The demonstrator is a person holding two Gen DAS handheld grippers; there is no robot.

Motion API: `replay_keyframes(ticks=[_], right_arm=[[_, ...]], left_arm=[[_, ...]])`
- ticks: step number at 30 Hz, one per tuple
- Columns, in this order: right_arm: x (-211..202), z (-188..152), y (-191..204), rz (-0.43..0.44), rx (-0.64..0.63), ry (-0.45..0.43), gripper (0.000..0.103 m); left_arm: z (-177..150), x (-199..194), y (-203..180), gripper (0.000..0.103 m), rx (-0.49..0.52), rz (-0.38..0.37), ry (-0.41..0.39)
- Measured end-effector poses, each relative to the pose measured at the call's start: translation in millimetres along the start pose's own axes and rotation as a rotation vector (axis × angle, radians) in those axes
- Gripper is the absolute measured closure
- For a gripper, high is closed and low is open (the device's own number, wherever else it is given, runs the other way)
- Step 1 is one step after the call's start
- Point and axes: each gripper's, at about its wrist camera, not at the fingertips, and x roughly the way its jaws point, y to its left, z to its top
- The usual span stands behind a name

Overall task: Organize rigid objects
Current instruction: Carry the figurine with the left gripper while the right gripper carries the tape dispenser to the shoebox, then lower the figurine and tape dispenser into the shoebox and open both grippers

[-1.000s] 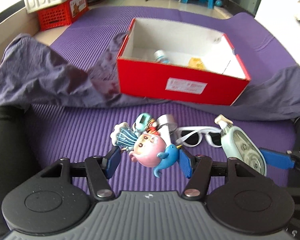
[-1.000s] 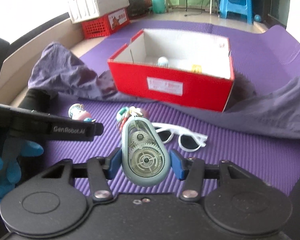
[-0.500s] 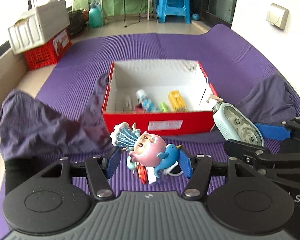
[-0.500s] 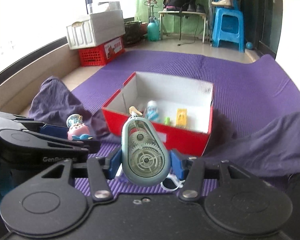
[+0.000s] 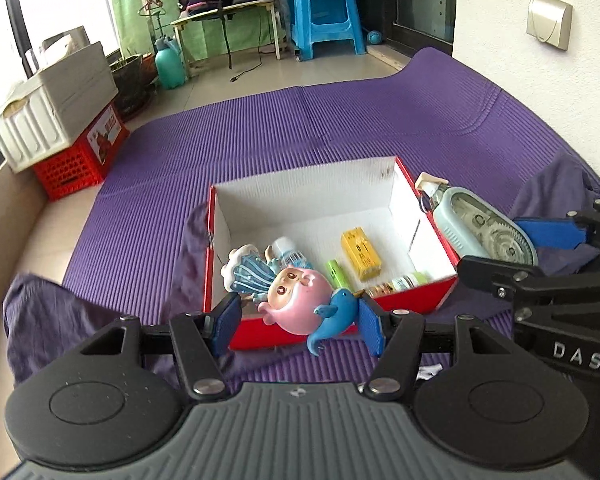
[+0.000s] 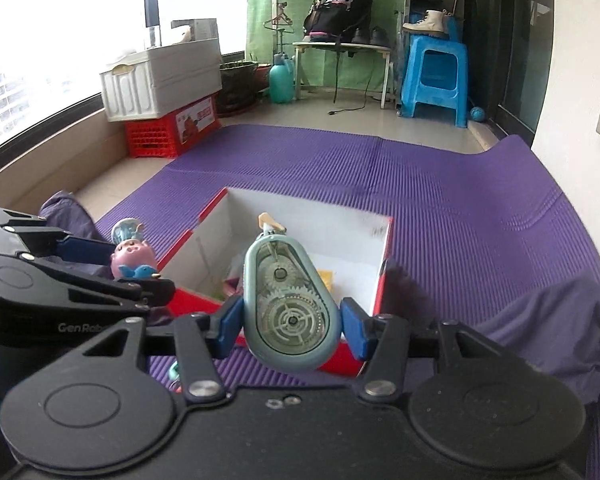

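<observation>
Transport was in hand: left hand-held gripper (image 5: 298, 322) clamped a pink cartoon figurine (image 5: 300, 300), right hand-held gripper (image 6: 292, 326) a pale-blue plastic correction-tape dispenser (image 6: 290, 308); next, release both over the red cardboard box (image 5: 420, 300).

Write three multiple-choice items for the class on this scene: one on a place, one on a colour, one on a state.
1. Where does the yellow rectangular packet lie?
A. inside the red cardboard box
B. on the purple ribbed mat
C. on the blue plastic stool

2. What colour is the box's inside?
A. red
B. white
C. purple

3. What does the right gripper hold?
A. nothing
B. white sunglasses
C. the pale blue correction tape dispenser

Answers: 1 A, the packet rests on the box floor. 2 B, the inner walls are white. 3 C, both pads press the dispenser's sides.
</observation>
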Motion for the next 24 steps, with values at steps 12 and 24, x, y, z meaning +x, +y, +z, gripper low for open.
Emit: replay_keyframes(ticks=[12, 24], right_arm=[[69, 29, -25, -0.014, 0.024, 0.04, 0.052], [152, 34, -36, -0.011, 0.034, 0.122, 0.051]], left_arm=[[33, 70, 10, 0.042, 0.007, -0.008, 0.067], [36, 151, 18, 0.042, -0.013, -0.001, 0.15]])
